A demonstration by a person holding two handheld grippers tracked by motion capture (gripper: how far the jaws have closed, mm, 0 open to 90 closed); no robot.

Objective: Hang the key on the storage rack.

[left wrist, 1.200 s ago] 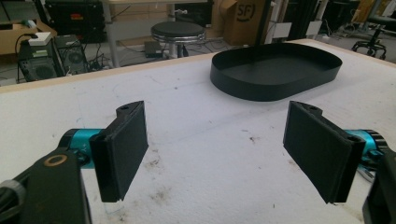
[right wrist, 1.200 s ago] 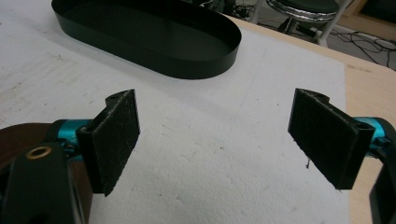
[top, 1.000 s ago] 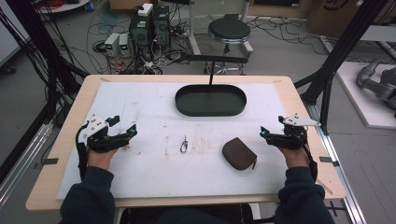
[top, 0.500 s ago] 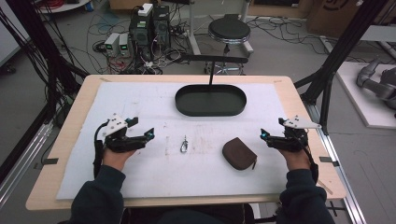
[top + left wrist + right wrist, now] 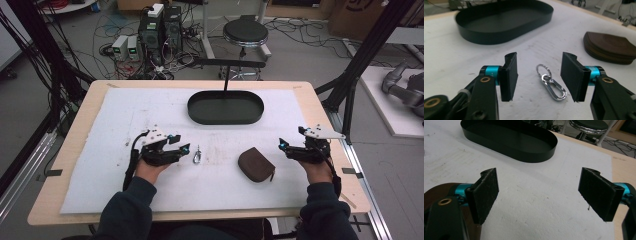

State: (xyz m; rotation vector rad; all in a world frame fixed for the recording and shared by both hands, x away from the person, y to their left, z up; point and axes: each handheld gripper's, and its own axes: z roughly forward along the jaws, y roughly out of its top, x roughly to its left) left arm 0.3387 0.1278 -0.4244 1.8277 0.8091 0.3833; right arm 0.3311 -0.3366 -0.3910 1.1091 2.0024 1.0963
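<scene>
Left gripper (image 5: 539,77) at key clip (image 5: 551,83)
Moved in from the side, jaws just closing, clip between but unpinched; grasp imminent. Right gripper (image 5: 537,195) spread, idle.

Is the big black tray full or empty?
Empty. The oval black tray shows only its bare dark floor inside; the silver key clip and the brown pouch lie outside it on the white mat.

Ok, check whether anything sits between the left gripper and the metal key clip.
Nothing visible does. The key clip lies flat on the white mat, already between the left gripper's fingers, which have just been closing but are not touching it yet. The brown pouch and black tray lie off to the side.
</scene>
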